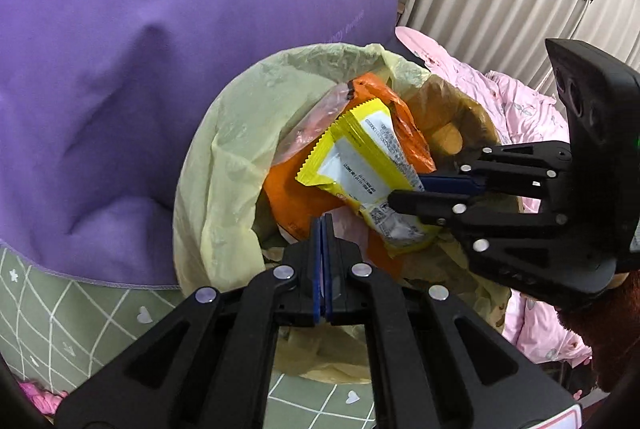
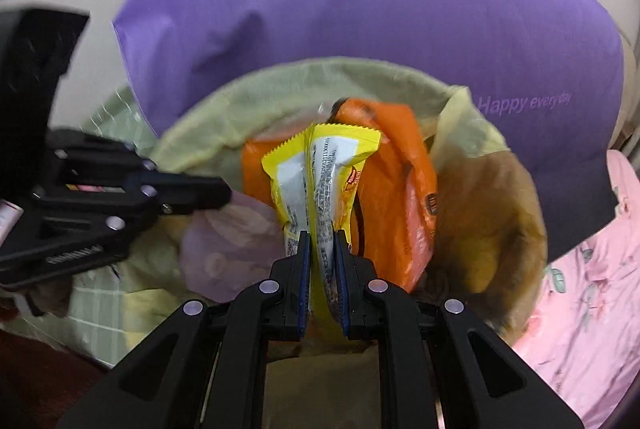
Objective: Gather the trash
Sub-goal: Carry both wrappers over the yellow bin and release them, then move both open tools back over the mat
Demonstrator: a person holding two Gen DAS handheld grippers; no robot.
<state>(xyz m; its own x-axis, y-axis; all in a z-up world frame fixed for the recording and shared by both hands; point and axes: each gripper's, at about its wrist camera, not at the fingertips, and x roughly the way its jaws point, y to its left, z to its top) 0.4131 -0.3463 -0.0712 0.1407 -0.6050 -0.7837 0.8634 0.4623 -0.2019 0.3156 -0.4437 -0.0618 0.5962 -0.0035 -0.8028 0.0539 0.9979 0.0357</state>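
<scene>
Right hand-held gripper (image 2: 322, 249): pinching the yellow snack wrapper (image 2: 320, 173) between its blue pads, holding it upright over the mouth of the bin.
Right hand-held gripper, seen from the left wrist (image 1: 408, 191): reaching in from the right side, its fingers clamped on the lower end of the yellow snack wrapper (image 1: 360, 165).
Left hand-held gripper (image 1: 322, 249): pressed together, blue pads touching, nothing between them, hovering at the near rim of the bin.
Left hand-held gripper, seen from the right wrist (image 2: 216, 195): coming in from the left side, its tip just beside the wrapper; that view is blurred.
Trash bin (image 1: 224, 165): lined with a pale yellow-green bag, already holding an orange packet (image 1: 404, 125) directly behind the yellow one.
Other contents: a pale pinkish bag (image 2: 228, 241) low on the left inside the bin.
Surroundings: purple pillow (image 1: 160, 49) behind the bin, green checked bedsheet (image 1: 60, 309) beneath, pink quilt (image 2: 588, 289) to the right.
</scene>
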